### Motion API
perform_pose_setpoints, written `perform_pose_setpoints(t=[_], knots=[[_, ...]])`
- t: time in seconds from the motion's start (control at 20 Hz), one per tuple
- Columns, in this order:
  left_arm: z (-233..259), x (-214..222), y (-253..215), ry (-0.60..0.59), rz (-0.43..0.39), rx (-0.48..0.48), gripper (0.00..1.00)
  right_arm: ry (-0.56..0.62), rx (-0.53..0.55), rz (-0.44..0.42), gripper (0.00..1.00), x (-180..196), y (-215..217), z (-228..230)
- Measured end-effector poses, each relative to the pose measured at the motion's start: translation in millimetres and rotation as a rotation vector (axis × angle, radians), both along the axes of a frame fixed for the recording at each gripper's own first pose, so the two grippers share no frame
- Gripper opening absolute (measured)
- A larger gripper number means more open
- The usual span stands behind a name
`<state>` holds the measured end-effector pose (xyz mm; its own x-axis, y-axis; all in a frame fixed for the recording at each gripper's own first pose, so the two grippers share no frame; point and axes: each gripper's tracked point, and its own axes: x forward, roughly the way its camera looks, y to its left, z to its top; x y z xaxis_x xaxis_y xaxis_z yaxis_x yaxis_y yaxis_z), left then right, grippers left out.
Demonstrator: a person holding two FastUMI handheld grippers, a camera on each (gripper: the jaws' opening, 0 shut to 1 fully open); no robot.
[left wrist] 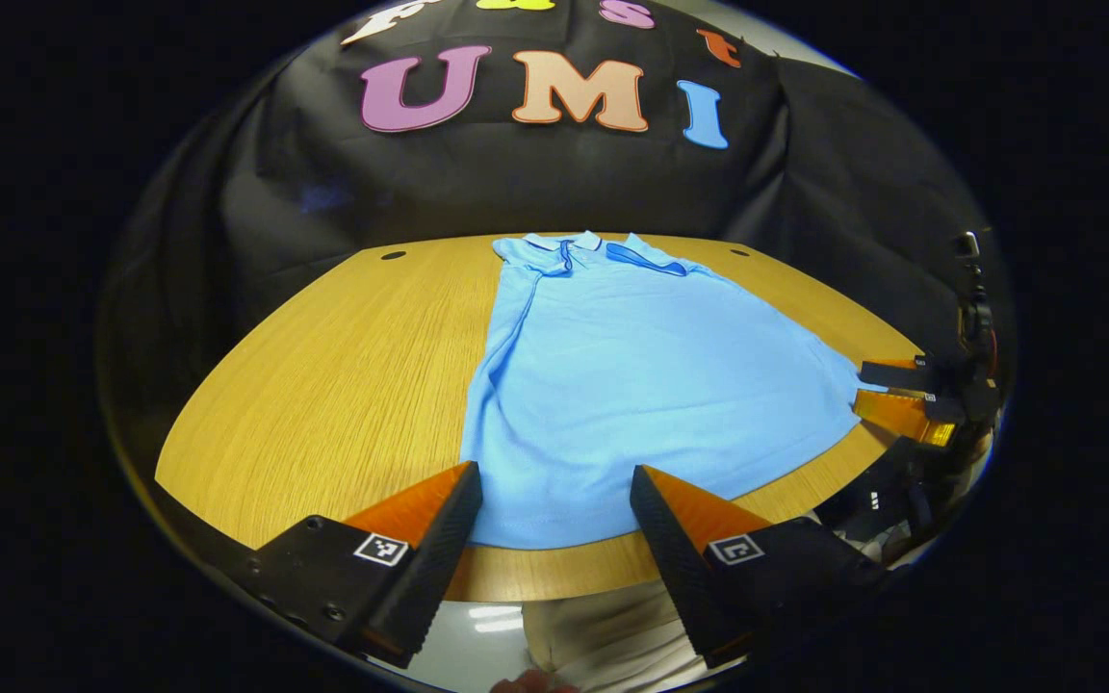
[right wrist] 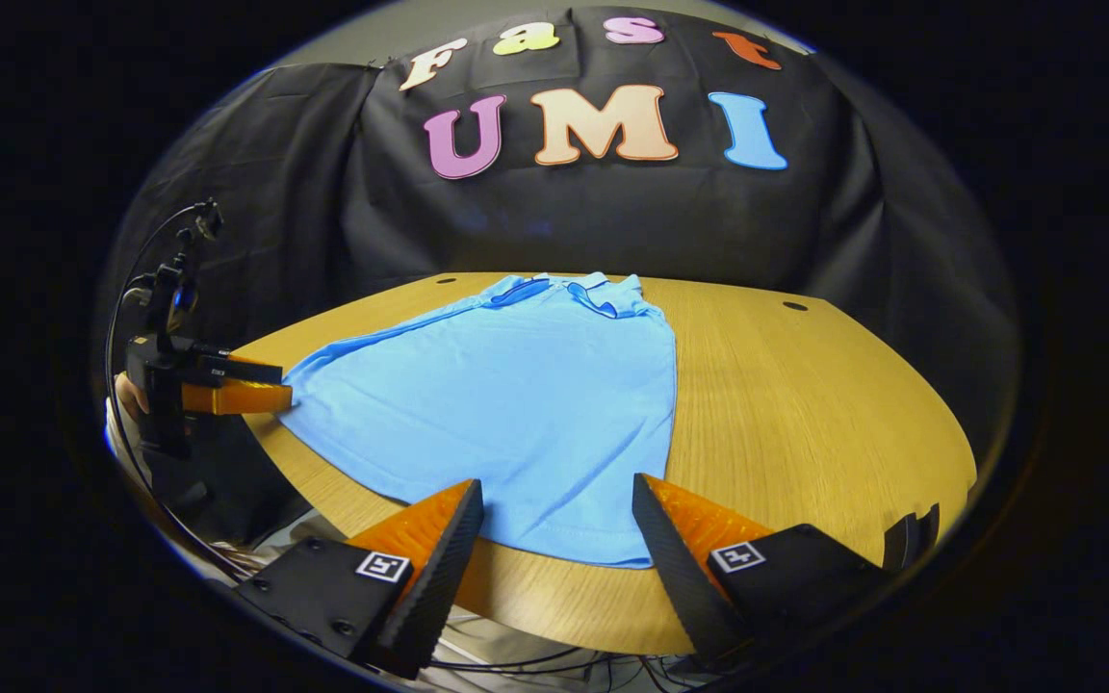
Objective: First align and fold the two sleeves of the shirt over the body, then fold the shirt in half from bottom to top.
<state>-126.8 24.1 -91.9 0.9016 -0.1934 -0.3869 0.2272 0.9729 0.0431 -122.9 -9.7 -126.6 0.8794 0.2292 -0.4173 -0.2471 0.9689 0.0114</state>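
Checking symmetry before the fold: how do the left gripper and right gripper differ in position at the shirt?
The left gripper sits at the shirt's left hem corner, the right gripper at its right hem corner. The shirt's side edge rises along the left gripper's left side, but along the right gripper's right side. Shared: both have their jaws open, low at the table's near edge, gripping no cloth.

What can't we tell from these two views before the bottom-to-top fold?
1. How the shirt is folded near its collar: both views, that end is far off and foreshortened, and the folds are too small to read.
2. Whether the right gripper touches the shirt corner: left gripper view, small at the image edge.
3. Whether the left gripper touches the hem: right gripper view, small and side-on.
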Motion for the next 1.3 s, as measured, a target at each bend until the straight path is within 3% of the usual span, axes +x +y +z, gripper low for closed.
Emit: perform_pose_setpoints(t=[0.1,0.15,0.2,0.25,0.3,0.35,0.4,0.5,0.55,0.9,1.3], knots=[[2.0,0.2,-5.2,-0.014,-0.010,-0.004,0.92,-0.001,0.010,0.027,0.82,2.5,11.3,-1.5],[1.0,0.6,-10.6,-0.017,-0.026,-0.011,0.87,-0.001,0.011,0.039,0.68,3.2,15.6,-1.8],[2.5,1.9,-16.3,-0.024,-0.042,-0.021,0.70,0.003,0.014,0.054,0.60,2.9,20.4,-2.1],[2.1,1.3,-21.1,-0.024,-0.057,-0.031,0.59,0.004,0.021,0.064,0.46,3.5,25.0,-2.3],[2.6,2.9,-24.1,-0.029,-0.060,-0.042,0.33,0.007,0.030,0.070,0.37,3.5,28.5,-2.1],[1.7,3.7,-25.8,-0.027,-0.061,-0.047,0.23,0.010,0.039,0.069,0.20,4.5,29.9,-2.3],[3.6,2.7,-27.1,-0.032,-0.065,-0.051,0.12,0.012,0.040,0.068,0.13,5.3,31.2,-1.9],[3.7,3.8,-27.7,-0.028,-0.054,-0.051,0.02,0.012,0.046,0.071,0.09,8.8,33.6,-0.9],[4.7,2.2,-26.6,-0.024,-0.047,-0.047,0.02,0.010,0.048,0.072,0.03,7.8,34.8,-1.1],[20.8,15.4,-24.3,-0.054,-0.029,0.038,0.00,-0.015,0.047,0.055,0.03,16.7,31.1,14.4],[89.3,50.2,-31.5,-0.143,-0.054,-0.065,0.00,-0.117,0.042,0.025,0.02,66.2,25.3,71.0]])
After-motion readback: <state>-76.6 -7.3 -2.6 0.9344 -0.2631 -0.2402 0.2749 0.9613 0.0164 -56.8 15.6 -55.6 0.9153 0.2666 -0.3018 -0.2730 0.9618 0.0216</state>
